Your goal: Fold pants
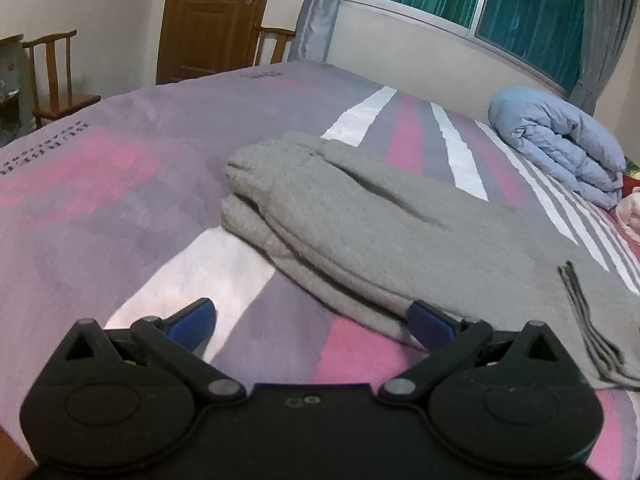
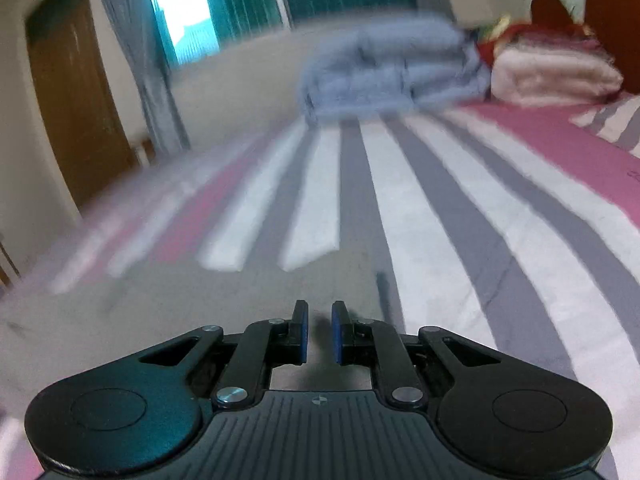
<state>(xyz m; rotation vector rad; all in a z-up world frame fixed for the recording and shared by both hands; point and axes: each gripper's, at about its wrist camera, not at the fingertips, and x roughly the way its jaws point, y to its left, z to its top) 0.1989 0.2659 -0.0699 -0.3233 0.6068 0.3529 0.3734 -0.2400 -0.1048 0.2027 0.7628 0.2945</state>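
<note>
Left wrist view: nearest me, my left gripper (image 1: 312, 324) has its blue-padded jaws spread wide and released, nothing between them, over the striped pink, grey and white bedsheet (image 1: 120, 208). Its right pad lies at the near edge of the folded grey knit pants (image 1: 360, 224), which stretch from the bed's middle toward the near right; whether pad and cloth touch I cannot tell. Beyond, at the far right, sits a folded pale blue quilt (image 1: 560, 140); at the far left, a brown wooden door (image 1: 208, 16).

Right wrist view (blurred): my right gripper (image 2: 320, 332) has its jaws nearly clenched, a narrow gap remaining, above grey cloth; whether it pinches any fabric I cannot tell.
</note>
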